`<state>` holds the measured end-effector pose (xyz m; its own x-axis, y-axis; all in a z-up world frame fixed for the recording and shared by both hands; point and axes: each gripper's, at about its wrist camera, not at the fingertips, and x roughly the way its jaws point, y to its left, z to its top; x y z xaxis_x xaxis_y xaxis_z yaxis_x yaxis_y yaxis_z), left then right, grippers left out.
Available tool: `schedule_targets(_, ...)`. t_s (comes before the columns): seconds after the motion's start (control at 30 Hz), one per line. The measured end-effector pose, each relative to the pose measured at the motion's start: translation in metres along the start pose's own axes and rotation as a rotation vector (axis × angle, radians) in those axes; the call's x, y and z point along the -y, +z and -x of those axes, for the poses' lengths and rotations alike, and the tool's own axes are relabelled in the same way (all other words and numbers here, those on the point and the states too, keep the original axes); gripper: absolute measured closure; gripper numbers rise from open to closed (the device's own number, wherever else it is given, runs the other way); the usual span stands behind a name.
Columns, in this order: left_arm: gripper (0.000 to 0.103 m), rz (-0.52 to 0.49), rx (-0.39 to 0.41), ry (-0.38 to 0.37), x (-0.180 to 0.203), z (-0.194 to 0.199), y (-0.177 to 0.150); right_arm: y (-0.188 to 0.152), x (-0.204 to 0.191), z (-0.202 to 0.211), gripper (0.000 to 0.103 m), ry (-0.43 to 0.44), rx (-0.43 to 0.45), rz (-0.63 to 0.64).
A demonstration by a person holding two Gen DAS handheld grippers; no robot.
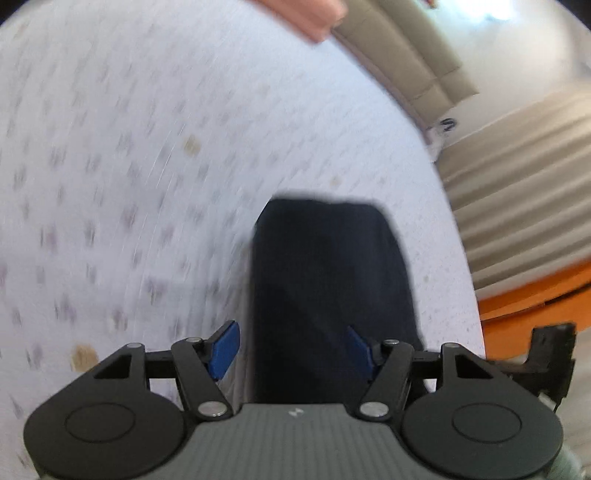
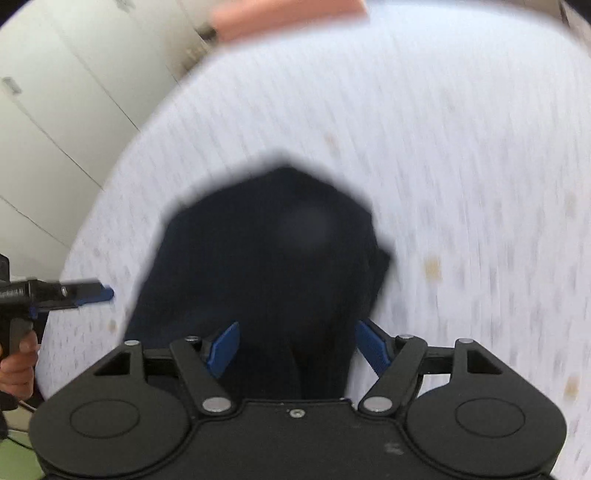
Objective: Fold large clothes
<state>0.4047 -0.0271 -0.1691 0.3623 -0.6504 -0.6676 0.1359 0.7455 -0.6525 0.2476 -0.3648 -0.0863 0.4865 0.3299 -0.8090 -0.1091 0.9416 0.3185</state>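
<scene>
A dark navy garment (image 1: 328, 291) is lying folded into a compact bundle on a bed (image 1: 147, 147) covered with a white sheet carrying small grey and tan marks; both views are blurring, so the fabric's folds are hard to make out. In the left wrist view the left tool (image 1: 291, 350) is hovering at the near end of the garment with its blue pads (image 1: 225, 347) standing spread and nothing pinched between them. In the right wrist view the right tool (image 2: 297, 347) is hanging over the near edge of the same bundle (image 2: 266, 266), its blue pads (image 2: 373, 347) spread wider still and clear of the cloth. No container is showing in either view. At the left of the right wrist view the left tool (image 2: 105, 294) is pointing in over the sheet just beside the garment, with a hand (image 2: 18, 365) gripping its handle. At the far end of the bed a pink object (image 1: 306, 14) is lying, too blurred to tell what it is. To the right of the bed a beige ribbed surface (image 1: 517, 206) and an orange edge (image 1: 535, 306) are showing; to the left, white cabinet doors (image 2: 55, 110) are standing.
</scene>
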Motion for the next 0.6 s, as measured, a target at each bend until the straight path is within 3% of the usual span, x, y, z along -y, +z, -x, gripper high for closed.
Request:
schedule_targets(0.1, 0.038, -0.084, 0.008, -0.106, 0.023, -0.001, 0.011, 0.022, -0.034, -0.013, 0.019, 0.020, 0.164, 0.110)
schedule_targets(0.13, 0.038, -0.106, -0.012, -0.152, 0.032, -0.008, 0.009, 0.028, -0.045, -0.028, 0.028, 0.016, 0.187, 0.159)
schedule_targets(0.17, 0.038, -0.127, -0.042, -0.181, 0.041, -0.019, 0.007, 0.033, -0.054, -0.046, 0.049, 0.015, 0.180, 0.206)
schedule_targets(0.23, 0.038, -0.189, -0.111, -0.196, 0.056, -0.041, -0.003, 0.039, -0.066, -0.085, 0.079, -0.006, 0.127, 0.295)
schedule_targets(0.27, 0.038, -0.225, -0.140, -0.192, 0.061, -0.051, -0.010, 0.038, -0.067, -0.103, 0.082, -0.047, 0.111, 0.347)
schedule_targets(0.3, 0.038, -0.246, -0.167, -0.184, 0.063, -0.060, -0.016, 0.027, -0.066, -0.117, 0.082, -0.097, 0.110, 0.385)
schedule_targets(0.37, 0.038, -0.271, -0.135, -0.173, 0.064, -0.061, -0.027, 0.029, -0.041, -0.140, 0.079, -0.238, 0.102, 0.336)
schedule_targets(0.4, 0.037, -0.261, -0.124, -0.185, 0.063, -0.059, -0.030, 0.030, -0.030, -0.155, 0.079, -0.256, 0.085, 0.270)
schedule_targets(0.43, 0.037, -0.241, -0.119, -0.196, 0.061, -0.059, -0.033, 0.035, -0.010, -0.154, 0.078, -0.198, 0.091, 0.175)
schedule_targets(0.47, 0.037, -0.218, -0.109, -0.212, 0.058, -0.055, -0.036, 0.039, 0.003, -0.148, 0.079, -0.193, 0.087, 0.104)
schedule_targets(0.5, 0.037, -0.202, -0.102, -0.221, 0.058, -0.052, -0.038, 0.040, 0.011, -0.142, 0.079, -0.220, 0.080, 0.072)
schedule_targets(0.53, 0.038, -0.193, -0.103, -0.213, 0.059, -0.049, -0.040, 0.039, 0.013, -0.131, 0.075, -0.263, 0.088, 0.075)
schedule_targets(0.57, 0.039, -0.198, -0.107, -0.204, 0.060, -0.046, -0.043, 0.035, 0.012, -0.119, 0.061, -0.306, 0.090, 0.082)
schedule_targets(0.6, 0.041, -0.210, -0.112, -0.190, 0.064, -0.043, -0.046, 0.031, 0.009, -0.104, 0.061, -0.305, 0.095, 0.077)
